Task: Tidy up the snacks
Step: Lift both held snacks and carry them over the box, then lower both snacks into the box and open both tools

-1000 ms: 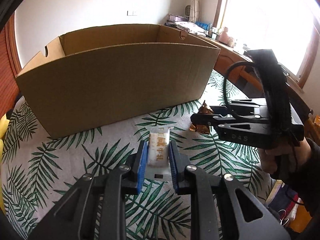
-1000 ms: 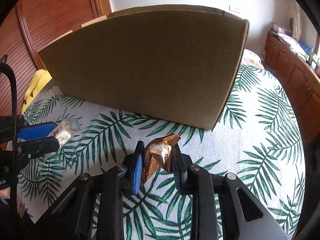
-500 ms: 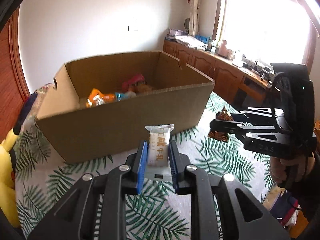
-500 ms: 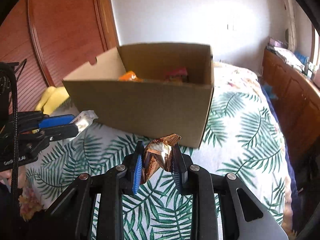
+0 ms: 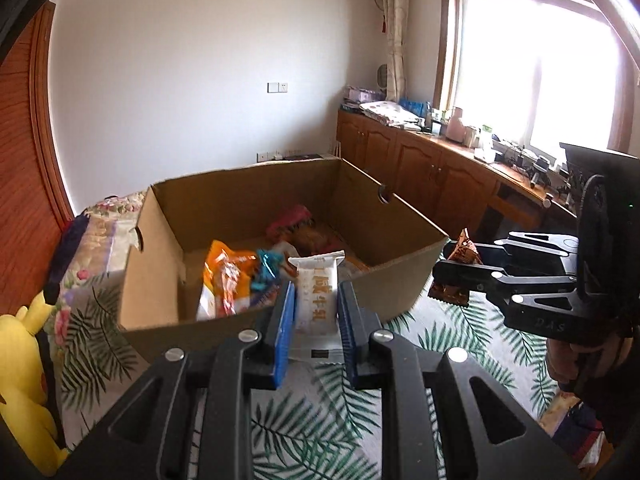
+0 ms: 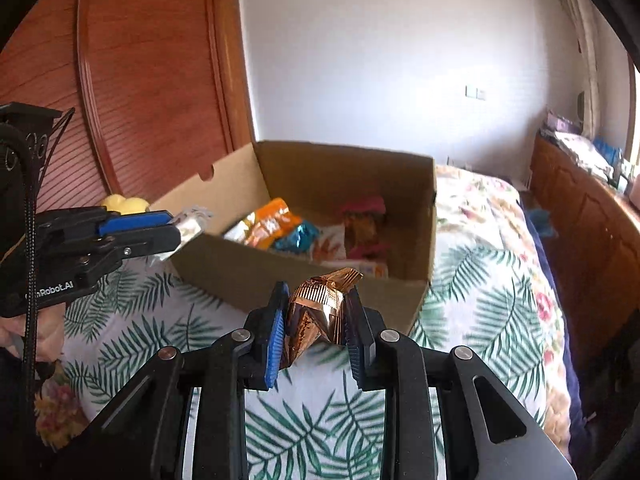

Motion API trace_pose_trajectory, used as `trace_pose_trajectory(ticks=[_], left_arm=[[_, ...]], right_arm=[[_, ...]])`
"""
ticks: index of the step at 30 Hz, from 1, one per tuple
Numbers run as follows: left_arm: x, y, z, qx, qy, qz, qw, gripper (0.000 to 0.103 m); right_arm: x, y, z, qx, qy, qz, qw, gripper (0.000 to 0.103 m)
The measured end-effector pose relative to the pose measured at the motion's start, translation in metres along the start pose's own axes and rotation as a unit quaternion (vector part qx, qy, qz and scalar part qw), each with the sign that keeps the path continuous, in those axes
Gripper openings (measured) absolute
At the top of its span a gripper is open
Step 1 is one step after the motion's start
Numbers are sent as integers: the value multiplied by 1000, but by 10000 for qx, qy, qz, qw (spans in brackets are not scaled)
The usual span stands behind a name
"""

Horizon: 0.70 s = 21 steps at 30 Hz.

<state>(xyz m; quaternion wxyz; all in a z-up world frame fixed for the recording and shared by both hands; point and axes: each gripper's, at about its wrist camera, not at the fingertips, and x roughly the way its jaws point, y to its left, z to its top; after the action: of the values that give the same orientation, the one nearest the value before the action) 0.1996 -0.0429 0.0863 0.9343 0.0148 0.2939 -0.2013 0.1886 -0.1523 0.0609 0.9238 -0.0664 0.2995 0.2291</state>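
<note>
Left wrist view shows a bed (image 5: pixel 472 332) covered in a palm-leaf print spread, with wooden cabinets (image 5: pixel 420 168) along the window wall behind it. On the bed stands an open cardboard box (image 5: pixel 400 284), its near wall facing both cameras. Inside the box lie several snacks: an orange packet (image 5: pixel 224 276) near the front left, a teal wrapper (image 5: pixel 268 268) just beside it, and a pink packet (image 5: pixel 292 216) further back. A yellow plush toy (image 5: pixel 20 380) sits at the left edge of the bed, beyond the box's left end.

The left tongs (image 5: pixel 316 316) are closed on a white snack bar (image 5: pixel 318 300) with orange lettering, gripped upright between the blue pads and held in the air in front of the box's near wall. In the right wrist view the same left tongs (image 6: pixel 176 228) appear at the left, with the white bar's end poking past the pads, near the box's left corner.

The right tongs (image 6: pixel 316 328) are clamped on a copper foil snack (image 6: pixel 320 312), crumpled and standing up between the pads, also in front of the near wall and outside the box. From the left wrist view this foil snack shows to the right of the box's near right corner.
</note>
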Motion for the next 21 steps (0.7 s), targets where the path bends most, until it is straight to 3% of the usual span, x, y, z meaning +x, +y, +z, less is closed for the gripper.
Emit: trace_pose_trajectory(ticks=[21], left_arm=[[53,50,25,-209,-39,320,9993,19]], right_arm=[[58,9,52,-263,-260,124,9992,25]])
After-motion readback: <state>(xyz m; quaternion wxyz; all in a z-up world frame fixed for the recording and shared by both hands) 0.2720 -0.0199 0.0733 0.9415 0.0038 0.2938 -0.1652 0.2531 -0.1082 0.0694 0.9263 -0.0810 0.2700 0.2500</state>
